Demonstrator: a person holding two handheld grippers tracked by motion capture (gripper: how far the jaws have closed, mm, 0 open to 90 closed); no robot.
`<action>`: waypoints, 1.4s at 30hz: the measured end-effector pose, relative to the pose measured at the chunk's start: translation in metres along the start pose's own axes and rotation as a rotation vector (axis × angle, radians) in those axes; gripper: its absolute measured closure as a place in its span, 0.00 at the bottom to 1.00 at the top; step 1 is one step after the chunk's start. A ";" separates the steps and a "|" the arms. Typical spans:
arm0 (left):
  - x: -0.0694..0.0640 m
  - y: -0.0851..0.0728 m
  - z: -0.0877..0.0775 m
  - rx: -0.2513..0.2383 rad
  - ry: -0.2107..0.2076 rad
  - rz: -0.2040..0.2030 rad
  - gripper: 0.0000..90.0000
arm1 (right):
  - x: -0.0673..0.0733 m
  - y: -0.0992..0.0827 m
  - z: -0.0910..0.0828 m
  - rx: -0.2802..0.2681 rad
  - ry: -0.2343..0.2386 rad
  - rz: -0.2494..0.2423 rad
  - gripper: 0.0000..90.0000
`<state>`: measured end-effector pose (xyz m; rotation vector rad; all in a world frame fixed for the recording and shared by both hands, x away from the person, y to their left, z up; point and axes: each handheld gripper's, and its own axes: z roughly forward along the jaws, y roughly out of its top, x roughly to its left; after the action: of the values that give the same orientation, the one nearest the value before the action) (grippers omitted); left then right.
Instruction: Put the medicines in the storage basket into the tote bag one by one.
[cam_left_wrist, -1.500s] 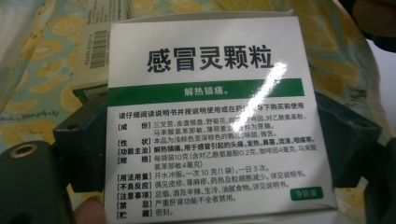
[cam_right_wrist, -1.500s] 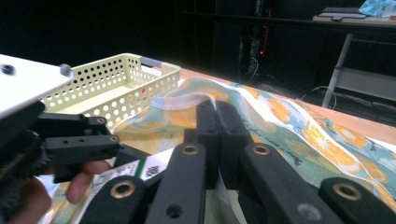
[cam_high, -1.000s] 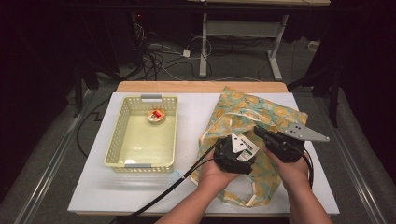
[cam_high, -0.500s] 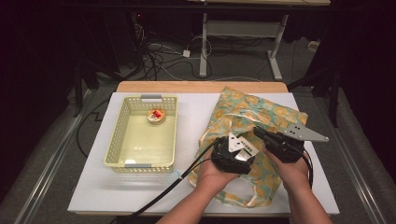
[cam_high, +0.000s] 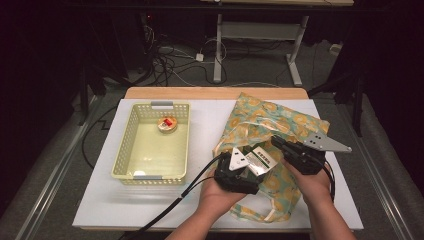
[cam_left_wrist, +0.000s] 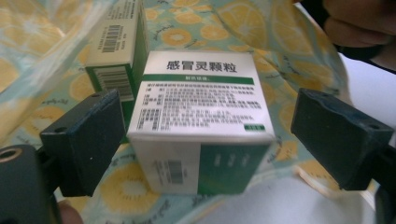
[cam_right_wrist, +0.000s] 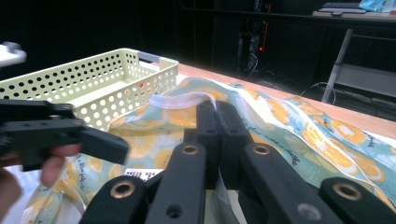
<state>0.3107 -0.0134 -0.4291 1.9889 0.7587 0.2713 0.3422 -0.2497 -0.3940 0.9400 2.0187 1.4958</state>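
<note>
There were two medicine boxes (cam_left_wrist: 198, 116) (both green and white), one lemon-print bag (cam_high: 290, 120), one basket (cam_high: 131, 150) and two hand-held grippers (cam_high: 252, 167).

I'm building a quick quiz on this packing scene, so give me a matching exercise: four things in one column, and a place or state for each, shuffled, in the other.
Things:
1. white and green box
2. small round item
3. right gripper
4. yellow basket

Places or states:
A. jaws shut on the lemon-print bag's edge
B. between open jaws, pads apart from it
C. left part of the table
D. in the basket's far end

Pairs: 1-B, 2-D, 3-A, 4-C
</note>
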 end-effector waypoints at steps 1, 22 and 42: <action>0.000 -0.002 -0.005 -0.005 -0.003 0.006 0.11 | 0.000 0.000 0.000 0.000 0.000 0.001 1.00; 0.004 -0.024 0.013 0.055 -0.006 -0.020 0.98 | 0.004 0.002 0.000 -0.007 0.013 -0.014 1.00; 0.011 0.005 0.087 0.079 0.102 -0.027 0.98 | -0.006 0.001 -0.004 -0.018 -0.004 0.013 1.00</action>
<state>0.3628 -0.0706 -0.4710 2.0495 0.8724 0.3328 0.3437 -0.2568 -0.3923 0.9496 1.9974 1.5151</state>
